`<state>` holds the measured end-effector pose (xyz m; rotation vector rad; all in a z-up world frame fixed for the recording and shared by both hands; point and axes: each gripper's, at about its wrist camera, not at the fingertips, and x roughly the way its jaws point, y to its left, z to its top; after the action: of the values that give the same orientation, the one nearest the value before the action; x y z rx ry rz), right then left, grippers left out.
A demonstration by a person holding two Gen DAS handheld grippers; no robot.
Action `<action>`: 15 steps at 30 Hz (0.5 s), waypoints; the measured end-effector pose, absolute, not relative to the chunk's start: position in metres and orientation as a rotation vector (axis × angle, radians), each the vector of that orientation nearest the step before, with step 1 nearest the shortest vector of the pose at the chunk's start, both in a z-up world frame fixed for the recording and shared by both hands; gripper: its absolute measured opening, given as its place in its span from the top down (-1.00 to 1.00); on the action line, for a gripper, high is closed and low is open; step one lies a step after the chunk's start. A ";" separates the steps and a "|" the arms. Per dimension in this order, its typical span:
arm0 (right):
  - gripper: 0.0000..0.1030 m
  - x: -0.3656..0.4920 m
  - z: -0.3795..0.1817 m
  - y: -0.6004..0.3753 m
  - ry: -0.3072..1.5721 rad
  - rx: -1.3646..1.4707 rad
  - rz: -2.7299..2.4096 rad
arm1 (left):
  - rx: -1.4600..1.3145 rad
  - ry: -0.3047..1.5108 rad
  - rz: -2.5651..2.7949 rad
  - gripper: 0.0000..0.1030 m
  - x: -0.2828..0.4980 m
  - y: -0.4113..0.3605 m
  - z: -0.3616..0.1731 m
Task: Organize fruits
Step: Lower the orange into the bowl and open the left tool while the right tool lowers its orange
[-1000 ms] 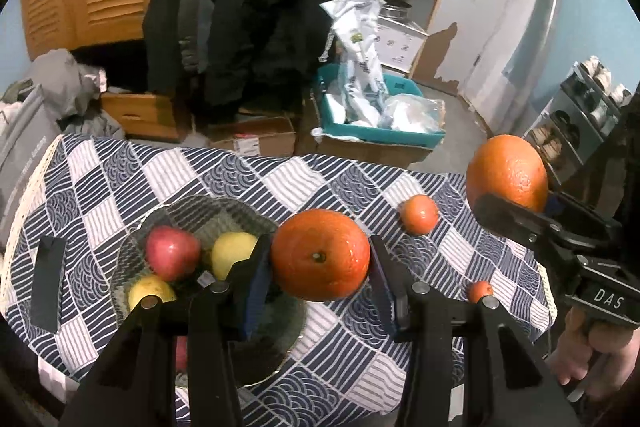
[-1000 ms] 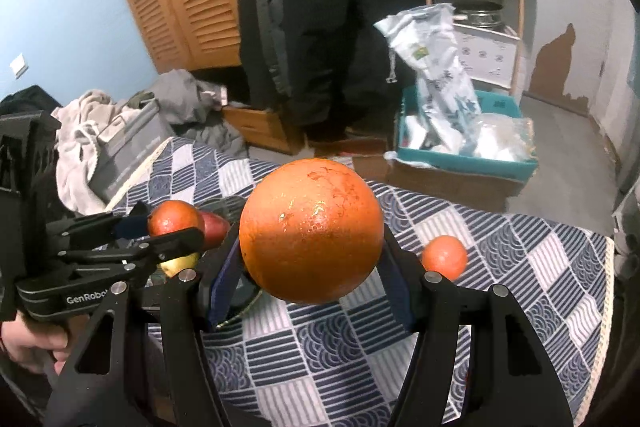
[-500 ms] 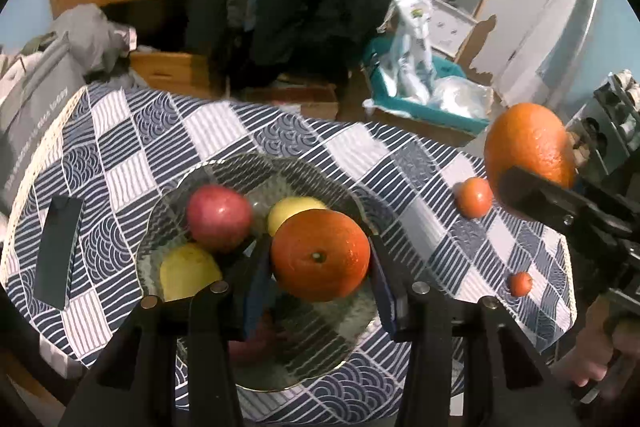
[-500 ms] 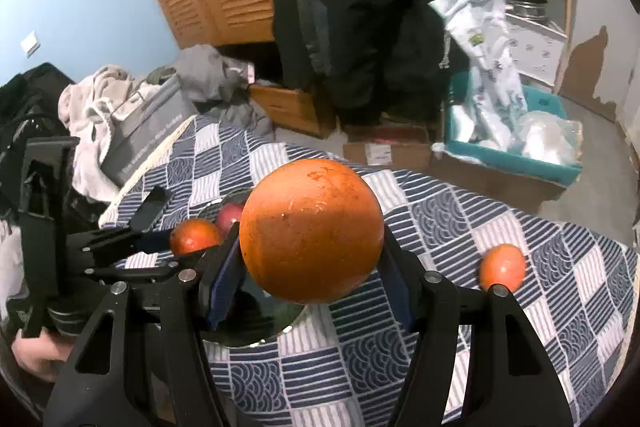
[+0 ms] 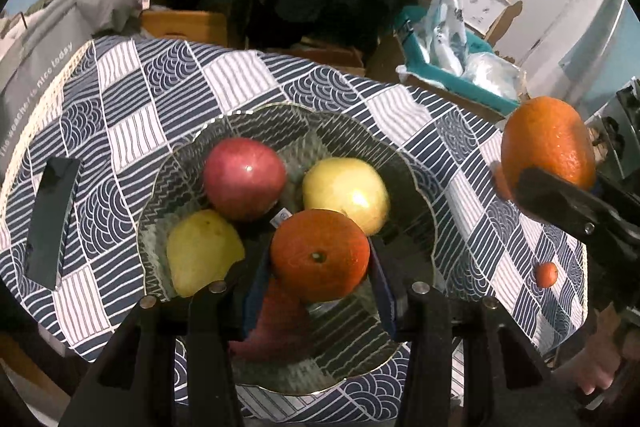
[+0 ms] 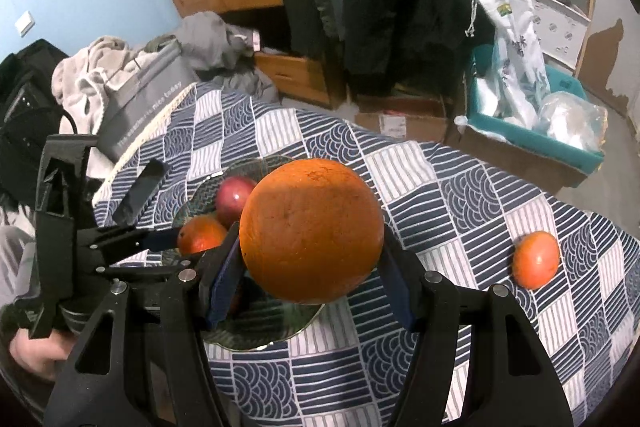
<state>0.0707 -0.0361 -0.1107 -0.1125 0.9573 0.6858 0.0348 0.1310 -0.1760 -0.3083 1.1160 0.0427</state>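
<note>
Gripping a small orange [image 5: 319,255] between its 2 blue pads, the left gripper [image 5: 318,259] hangs over the glass bowl [image 5: 416,163], its jaws narrow and closed on the fruit. Inside the bowl lie a red apple [image 5: 244,178], a yellow apple [image 5: 347,194] just right of it, and a pear [image 5: 202,251] at the near left; the red apple touches both neighbours. Part of another reddish fruit [image 5: 276,323] shows under the gripper, too hidden to name.

From the right wrist view, the right gripper [image 6: 312,267] holds a big orange [image 6: 311,234] in the air, its jaws set wider and pressed on both sides of it. It hangs above the near right rim of the bowl. In the left wrist view the same fruit appears at the right edge, well apart from the small orange.

The bowl stands on a tablecloth [image 5: 168,95] with a blue and white check. A tangerine [image 6: 535,259] rests on the cloth to the right of the bowl, and a tiny orange fruit [image 5: 546,274] sits near the table's right edge. A dark flat object [image 5: 51,223] lies on the cloth left of the bowl. Behind the table are a teal bin [image 6: 568,147] with bags and a pile of clothes [image 6: 120,75].
</note>
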 end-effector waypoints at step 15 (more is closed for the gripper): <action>-0.23 0.072 -0.134 -0.027 1.020 -0.135 0.695 | -0.300 1.116 0.080 -0.16 0.025 0.145 -0.171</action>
<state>0.0721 -0.0272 -0.1341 -0.1352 1.0199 0.6952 0.0255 0.1454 -0.1711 -0.3002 1.1155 0.0802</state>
